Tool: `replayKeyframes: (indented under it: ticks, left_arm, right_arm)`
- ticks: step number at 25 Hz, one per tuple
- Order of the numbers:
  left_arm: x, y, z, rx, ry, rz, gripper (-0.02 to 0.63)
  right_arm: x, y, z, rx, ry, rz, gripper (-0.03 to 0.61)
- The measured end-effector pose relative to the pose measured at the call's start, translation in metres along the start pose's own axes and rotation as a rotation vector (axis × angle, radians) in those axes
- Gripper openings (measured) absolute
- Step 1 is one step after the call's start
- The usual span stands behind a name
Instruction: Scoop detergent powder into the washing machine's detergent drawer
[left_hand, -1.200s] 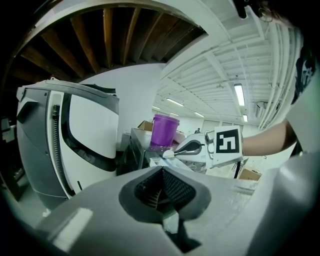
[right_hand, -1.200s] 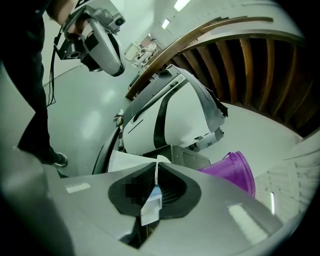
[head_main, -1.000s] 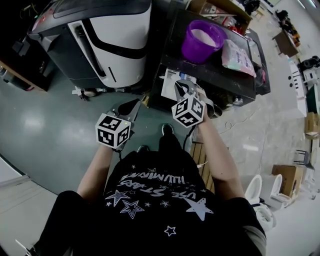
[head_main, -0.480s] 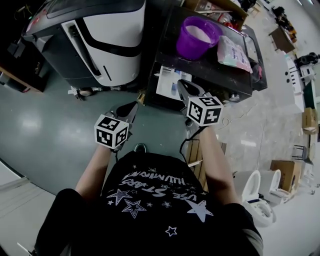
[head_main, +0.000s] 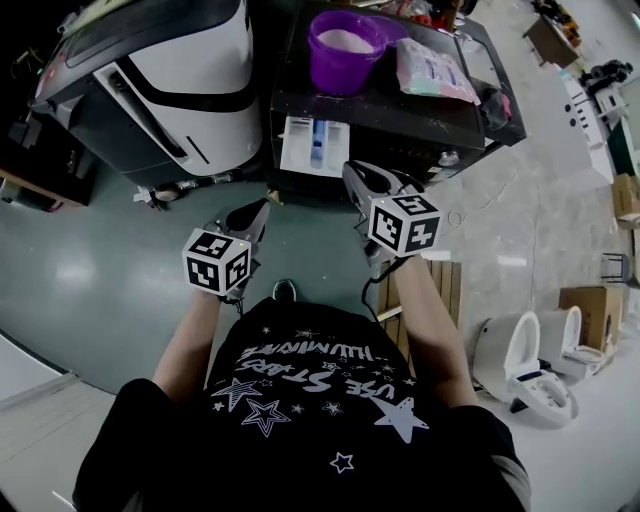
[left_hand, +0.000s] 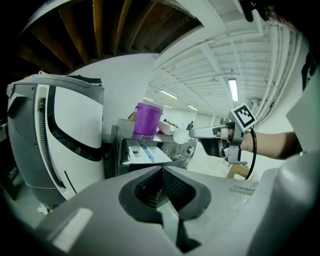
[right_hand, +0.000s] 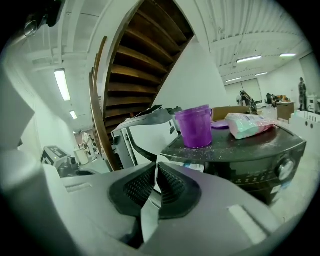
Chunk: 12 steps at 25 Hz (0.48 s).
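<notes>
1. My left gripper (left_hand: 162, 172) has its ribbed dark pads pressed together, and nothing sits between them.
2. My right gripper (right_hand: 156, 167) is clamped on the thin handle of a small white scoop (left_hand: 180, 136). The left gripper view shows the scoop's round bowl poking out past my right jaws.
3. In the head view both grippers hang low in front of me over the grey floor, well apart from each other. The left one points up and to the right. The right one points toward the machine.
4. The black-topped washing machine (head_main: 400, 115) stands ahead of me. Its white detergent drawer (head_main: 312, 145) is pulled out at the front left, just beyond my right jaws.
5. A round purple plastic bucket (head_main: 345, 45) stands on the machine's top near the left edge and holds pale powder.
6. A pastel plastic detergent bag (head_main: 432, 70) lies flat just to the right of the bucket.
7. Loose white powder is scattered over the black top around the bucket.
8. A large white and dark-grey appliance (head_main: 170, 80) stands to the left of the washing machine.
</notes>
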<state>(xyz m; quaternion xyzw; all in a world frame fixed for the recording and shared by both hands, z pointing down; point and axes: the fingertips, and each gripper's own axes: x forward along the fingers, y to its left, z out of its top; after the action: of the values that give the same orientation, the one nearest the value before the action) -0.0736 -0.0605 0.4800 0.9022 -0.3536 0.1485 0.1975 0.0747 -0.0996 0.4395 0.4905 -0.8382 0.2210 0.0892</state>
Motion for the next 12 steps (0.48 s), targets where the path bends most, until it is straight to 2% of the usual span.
replayKeyframes:
  ticks: [5, 12]
  left_arm:
    - [0.002, -0.027, 0.0, 0.023, -0.001, -0.011, 0.0]
    - [0.005, -0.038, 0.002, 0.034, -0.005, -0.005, 0.0]
  right_arm:
    - [-0.029, -0.011, -0.004, 0.008, -0.014, -0.009, 0.037]
    - [-0.042, -0.017, -0.007, 0.022, -0.026, -0.012, 0.037]
